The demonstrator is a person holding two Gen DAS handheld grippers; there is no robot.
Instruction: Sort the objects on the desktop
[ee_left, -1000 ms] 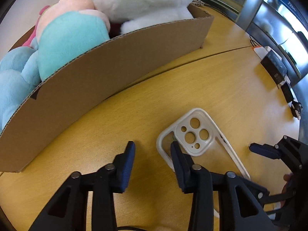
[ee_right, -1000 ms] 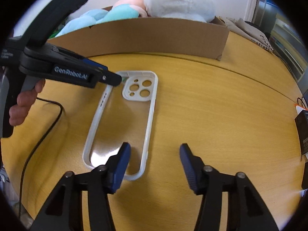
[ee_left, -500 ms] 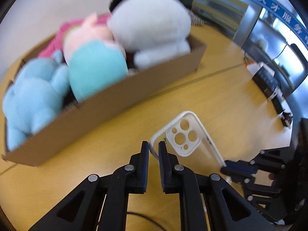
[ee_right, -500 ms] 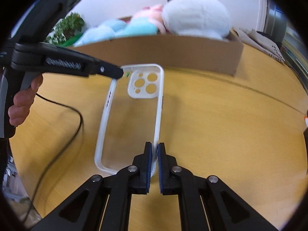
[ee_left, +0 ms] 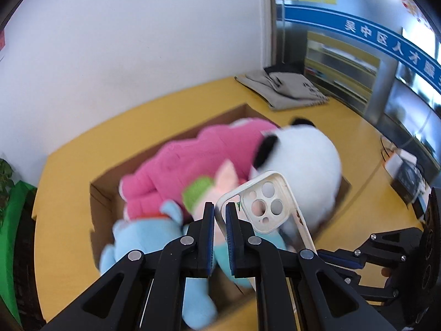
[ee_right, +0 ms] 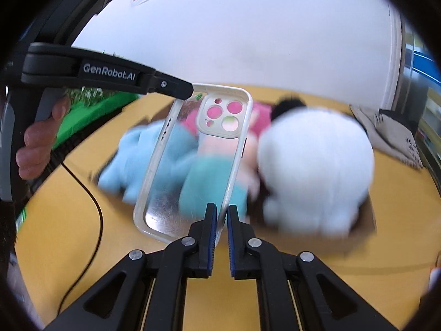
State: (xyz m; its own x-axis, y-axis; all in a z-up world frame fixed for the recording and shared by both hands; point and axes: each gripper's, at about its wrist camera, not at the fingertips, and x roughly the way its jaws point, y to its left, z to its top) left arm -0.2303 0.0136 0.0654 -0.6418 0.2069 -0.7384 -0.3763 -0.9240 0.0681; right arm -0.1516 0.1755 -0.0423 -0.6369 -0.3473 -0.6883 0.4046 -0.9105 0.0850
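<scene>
Both grippers (ee_left: 219, 218) (ee_right: 220, 220) pinch phone case (ee_right: 193, 162) above toy-crammed cardboard box (ee_left: 102, 207).

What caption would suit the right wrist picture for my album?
Two grippers, right and left, hold a clear phone case above a cardboard box of plush toys.

A plain white wall (ee_left: 143, 41) rises behind the curved yellow wooden desk (ee_left: 355, 143), where a folded grey cloth (ee_left: 286, 88) lies near the far edge, while to the right a blue banner with white Chinese characters (ee_left: 366, 34) crosses glazed metal-framed partitions (ee_left: 341, 60).
</scene>
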